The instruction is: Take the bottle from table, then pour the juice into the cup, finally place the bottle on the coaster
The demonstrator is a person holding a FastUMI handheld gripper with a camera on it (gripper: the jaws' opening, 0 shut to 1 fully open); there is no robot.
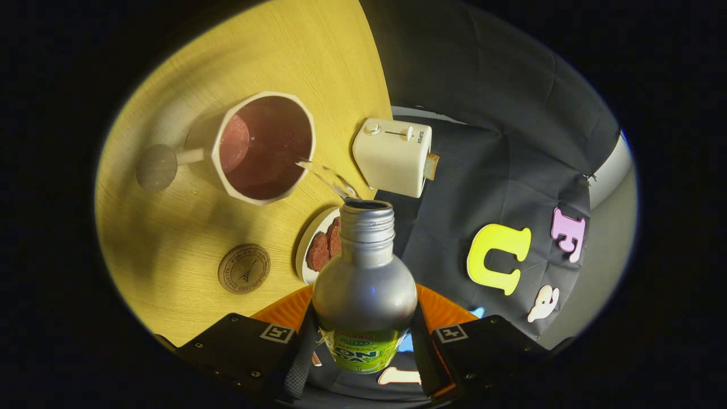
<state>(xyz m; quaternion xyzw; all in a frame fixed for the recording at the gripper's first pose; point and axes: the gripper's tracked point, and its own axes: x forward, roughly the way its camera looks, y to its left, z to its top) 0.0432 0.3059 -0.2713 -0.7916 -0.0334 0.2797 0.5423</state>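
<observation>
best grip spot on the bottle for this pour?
Where it is now: the gripper is shut on the bottle at its labelled lower body, one finger on each side. The straight body seats the fingers; the rounded shoulder would likely slip. Neck stays free, tilted toward the cup.

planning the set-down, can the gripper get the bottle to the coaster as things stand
Probably yes: the gripper is shut on the bottle, and the coaster lies bare on the table, apart from the cup and plate.

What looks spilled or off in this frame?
No spill visible. The claw is shut on the tilted bottle, and the stream lands inside the cup. The table near the coaster looks dry.
</observation>
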